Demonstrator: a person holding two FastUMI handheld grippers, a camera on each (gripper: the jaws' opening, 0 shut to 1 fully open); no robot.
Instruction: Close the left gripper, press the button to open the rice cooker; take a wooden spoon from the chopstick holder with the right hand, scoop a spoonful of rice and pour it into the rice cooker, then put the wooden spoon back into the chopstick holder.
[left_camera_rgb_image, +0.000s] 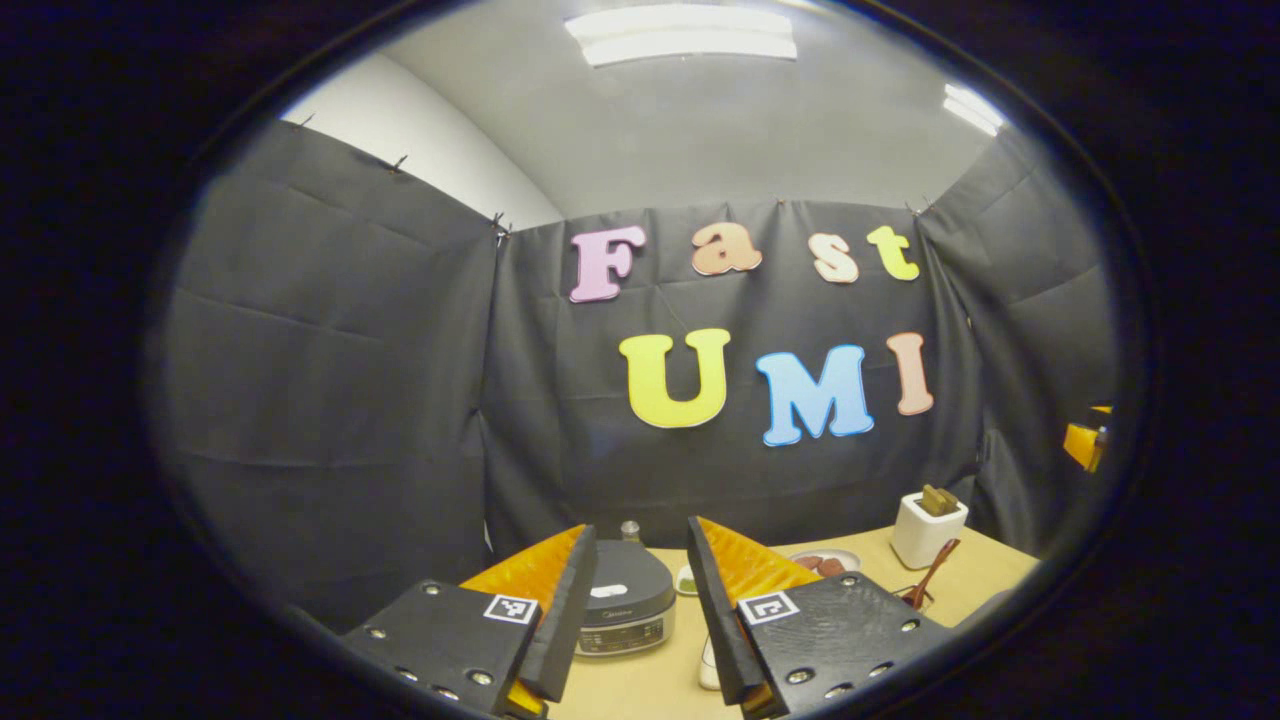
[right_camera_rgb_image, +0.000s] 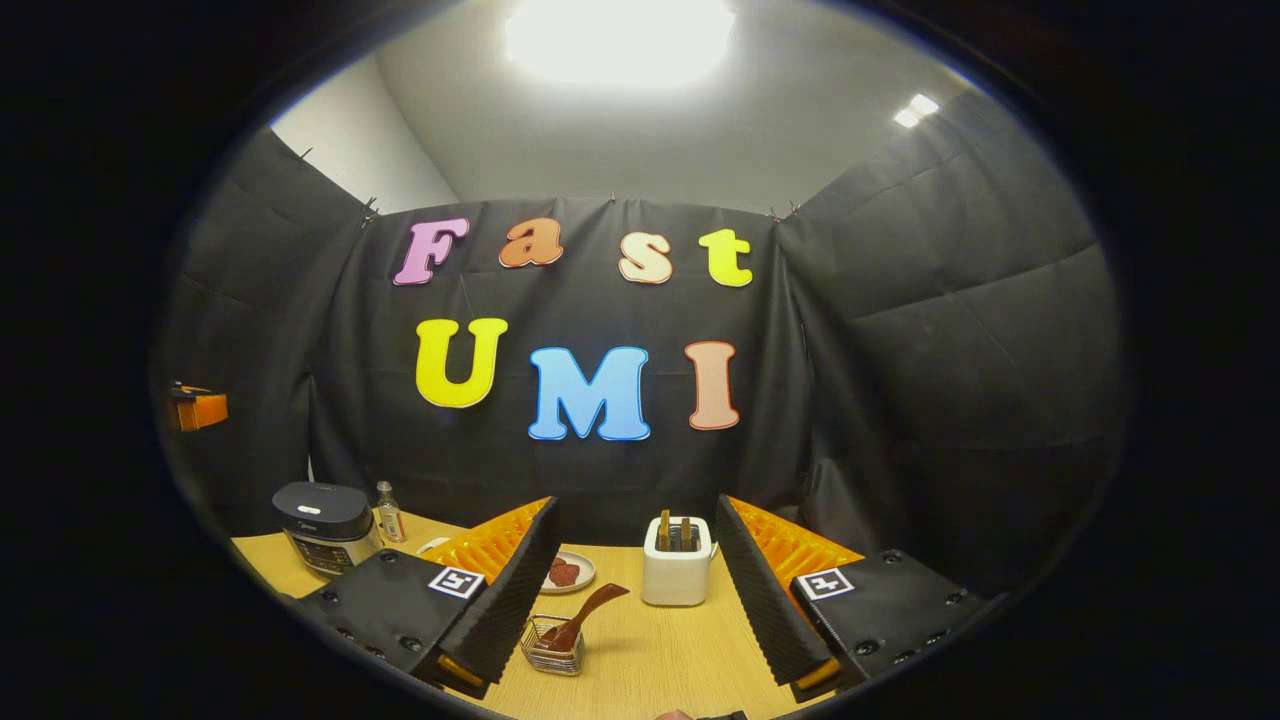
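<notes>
Light wooden tabletop (right_camera_rgb_image: 660, 650), black cloth booth walls, ceiling lights on. Dark-lidded silver rice cooker (left_camera_rgb_image: 626, 610) sits closed, far left on the table, control panel facing front. Brown wooden spoon (right_camera_rgb_image: 583, 617) lies tilted in a small wire basket (right_camera_rgb_image: 553, 645), handle rising up-right toward the white square chopstick holder (right_camera_rgb_image: 678, 573). Left gripper (left_camera_rgb_image: 640, 610) and right gripper (right_camera_rgb_image: 640, 590): jaws apart, holding nothing.

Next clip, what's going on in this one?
Nothing is held yet. The left gripper, jaws open, faces the closed dark grey rice cooker on the light wooden table. The right gripper, also open, faces the white square chopstick holder and a brown wooden spoon resting in a small wire basket.
</notes>
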